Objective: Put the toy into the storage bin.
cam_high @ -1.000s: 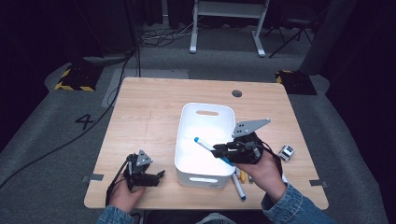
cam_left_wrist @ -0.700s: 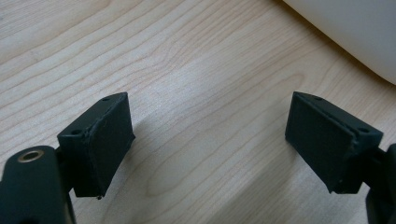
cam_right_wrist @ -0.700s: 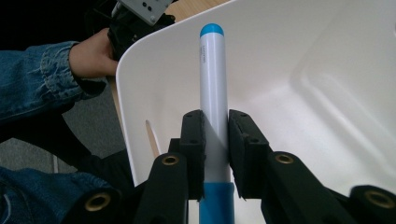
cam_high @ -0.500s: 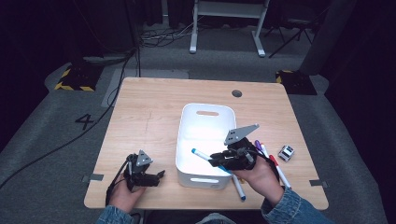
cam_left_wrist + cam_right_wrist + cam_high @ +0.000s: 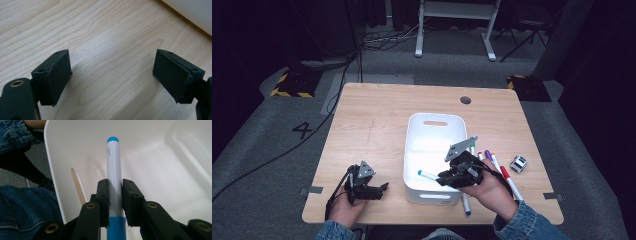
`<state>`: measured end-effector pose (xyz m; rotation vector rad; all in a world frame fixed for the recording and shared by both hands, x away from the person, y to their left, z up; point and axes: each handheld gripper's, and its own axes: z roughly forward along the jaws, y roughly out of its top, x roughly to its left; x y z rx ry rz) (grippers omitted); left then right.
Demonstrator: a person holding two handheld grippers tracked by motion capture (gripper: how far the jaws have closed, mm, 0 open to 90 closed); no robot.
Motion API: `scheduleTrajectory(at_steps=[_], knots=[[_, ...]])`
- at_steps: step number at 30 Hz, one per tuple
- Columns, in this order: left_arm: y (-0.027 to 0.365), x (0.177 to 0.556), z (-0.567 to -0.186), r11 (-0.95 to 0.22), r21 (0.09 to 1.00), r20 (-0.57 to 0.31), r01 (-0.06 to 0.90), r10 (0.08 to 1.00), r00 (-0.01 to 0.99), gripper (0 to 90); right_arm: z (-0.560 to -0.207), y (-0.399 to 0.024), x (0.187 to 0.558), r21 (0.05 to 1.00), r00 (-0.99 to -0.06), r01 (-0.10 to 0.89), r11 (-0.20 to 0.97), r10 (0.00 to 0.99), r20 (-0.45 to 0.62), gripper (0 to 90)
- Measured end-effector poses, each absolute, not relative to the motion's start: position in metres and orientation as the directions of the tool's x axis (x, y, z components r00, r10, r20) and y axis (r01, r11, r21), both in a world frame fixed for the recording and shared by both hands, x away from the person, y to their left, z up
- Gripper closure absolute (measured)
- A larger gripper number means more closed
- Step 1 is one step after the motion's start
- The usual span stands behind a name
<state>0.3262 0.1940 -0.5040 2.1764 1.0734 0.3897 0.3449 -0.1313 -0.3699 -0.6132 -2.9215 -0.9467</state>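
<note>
The table (image 5: 377,125) is pale wood w/ visible grain, matte, square-cornered, w/ a small dark round hole near its far edge. A white plastic bin (image 5: 434,125) w/ rounded corners, smooth glossy walls and a slot handle is set right of centre. The marker (image 5: 114,175) is a smooth white cylinder w/ a blue end cap and a blue band near the jaws.

The marker is clamped by the right tool (image 5: 452,176), black pads pressed on both sides of its barrel; its capped end is pointed into the bin, over the near-right part of the floor, just past the bin's right wall. No contact betw. marker tip and bin floor can be confirmed.

The left tool (image 5: 377,189) is held low over bare table near the front-left corner, jaws apart at a medium gap, nothing betw. the flat matte pads (image 5: 58,75); the bin's wall is seen close by in the left tool view.

More markers (image 5: 497,167) (green, purple, red caps) are laid on the table just right of the bin, one w/ a blue cap by the front edge. A small white-and-black object (image 5: 518,163) is set further right. The table's far and left areas are open; grey carpet is seen around it.
</note>
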Motion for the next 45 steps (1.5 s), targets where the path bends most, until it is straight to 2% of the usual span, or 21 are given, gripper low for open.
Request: scheduleTrajectory(at_steps=[4,5,7,9,23,30,45], knots=[[0.194,0.326,-0.504,-0.436,0.683,-0.027,0.586,0.787,0.617,15.6,-0.372,-0.130,0.346,0.555,-0.921,0.376,0.742,0.364,0.138,75.9],[0.194,0.326,-0.504,-0.436,0.683,-0.027,0.586,0.787,0.617,15.6,-0.372,-0.131,0.346,0.556,-0.922,0.375,0.742,0.361,0.140,73.1],[0.194,0.326,-0.504,-0.436,0.683,-0.027,0.586,0.787,0.617,15.6,-0.369,-0.134,0.345,0.570,-0.909,0.397,0.719,0.392,0.140,57.6],[0.194,0.326,-0.504,-0.434,0.684,-0.027,0.586,0.788,0.615,15.6,-0.365,-0.138,0.346,0.583,-0.905,0.402,0.706,0.401,0.139,55.3],[0.194,0.326,-0.504,-0.432,0.685,-0.029,0.587,0.789,0.614,15.6,-0.338,-0.180,0.349,0.683,-0.880,0.408,0.606,0.461,0.117,52.0],[0.192,0.329,-0.504,-0.425,0.684,-0.022,0.593,0.801,0.599,15.7,-0.331,-0.219,0.349,0.722,-0.822,0.455,0.522,0.559,0.114,52.4],[0.191,0.330,-0.504,-0.420,0.683,-0.023,0.598,0.806,0.592,15.7,-0.366,-0.306,0.351,0.687,-0.644,0.612,0.392,0.751,0.145,57.0]])
